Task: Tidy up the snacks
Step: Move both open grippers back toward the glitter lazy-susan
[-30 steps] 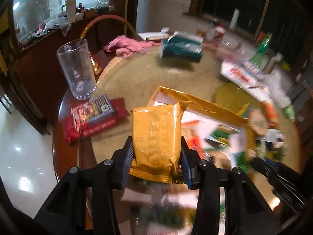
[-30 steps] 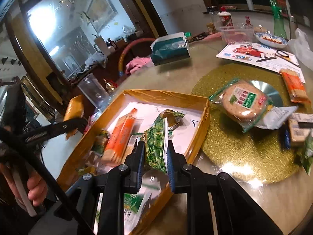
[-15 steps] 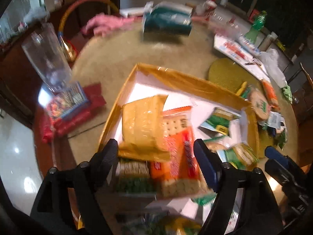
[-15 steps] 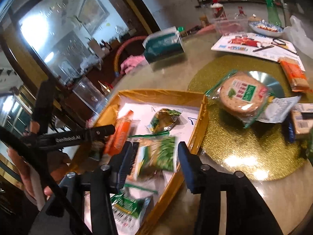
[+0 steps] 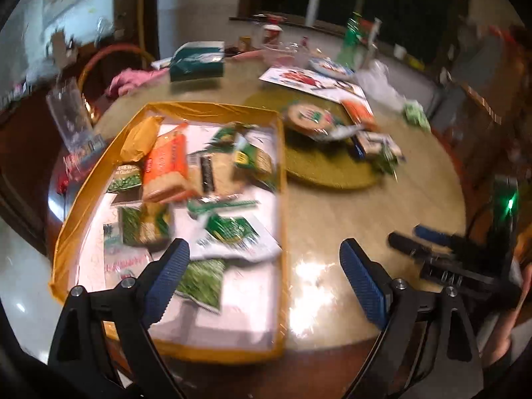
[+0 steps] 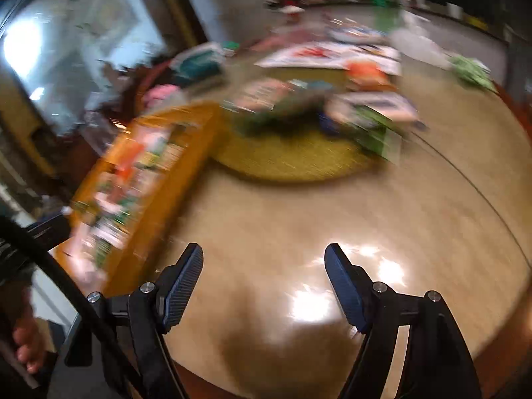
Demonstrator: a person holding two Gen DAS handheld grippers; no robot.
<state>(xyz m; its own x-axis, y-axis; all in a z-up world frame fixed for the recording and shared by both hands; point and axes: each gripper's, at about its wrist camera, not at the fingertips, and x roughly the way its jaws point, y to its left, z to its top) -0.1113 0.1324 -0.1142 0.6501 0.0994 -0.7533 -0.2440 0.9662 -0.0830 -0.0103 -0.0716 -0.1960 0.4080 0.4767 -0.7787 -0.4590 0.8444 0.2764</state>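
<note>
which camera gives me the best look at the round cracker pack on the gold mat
The left wrist view. There the round cracker pack sits fairly sharp on the gold mat, its green and red label visible. In the right wrist view it is only a motion-blurred pinkish smear, so nothing on it can be read.

The right tool (image 6: 264, 282) is seen at the bottom of the frame, its jaws opening with nothing between them, above the bare shiny bench (image 6: 299, 219). An orange tray (image 6: 186, 173) filled with blurred snack packets (image 6: 133, 163) is seen at the left. A round yellow-green mat (image 6: 292, 163) lies at the centre, just beside the tray, with more blurred packets (image 6: 372, 113) on it. A person's fingers (image 6: 28, 345) are visible at the lower left edge.
</note>
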